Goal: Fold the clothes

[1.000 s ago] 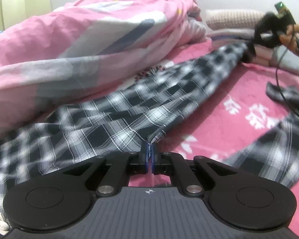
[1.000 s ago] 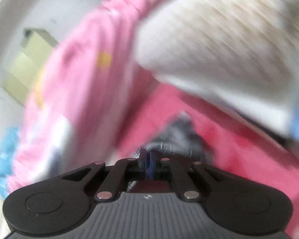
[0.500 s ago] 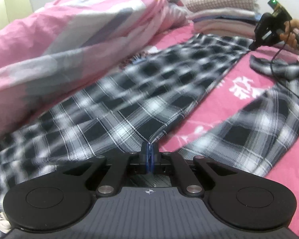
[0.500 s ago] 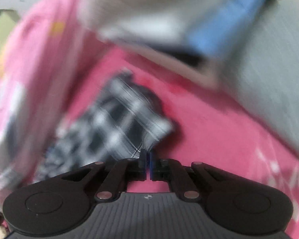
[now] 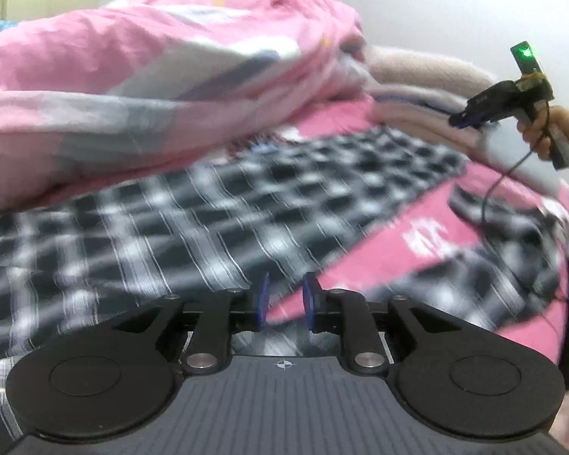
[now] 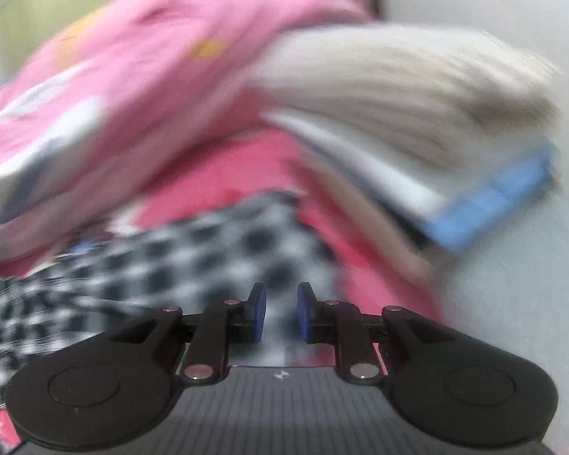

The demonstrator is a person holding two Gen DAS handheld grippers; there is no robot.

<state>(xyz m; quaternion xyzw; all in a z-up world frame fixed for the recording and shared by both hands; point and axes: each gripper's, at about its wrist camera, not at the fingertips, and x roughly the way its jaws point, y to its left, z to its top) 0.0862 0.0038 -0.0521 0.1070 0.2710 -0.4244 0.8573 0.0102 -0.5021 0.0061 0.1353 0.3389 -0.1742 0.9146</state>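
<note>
No containers in view. Spread flat across a pink patterned bedsheet (image 5: 428, 235): a black-and-white plaid garment (image 5: 193, 220), running from near left to far right, blurred in both views. Left gripper (image 5: 286, 301) just above its near edge, blue pads parted by a small gap, holding nothing. Right gripper (image 6: 280, 313) near the garment's far end, likewise slightly parted and empty; also seen from the left wrist view at far right, lifted clear of the cloth in a hand (image 5: 546, 129). Heaped at left and behind: a pink quilt (image 5: 140, 87). At far right: a stack of folded cream and blue textiles (image 6: 417, 121). Beyond, a pale wall (image 5: 417, 3).
</note>
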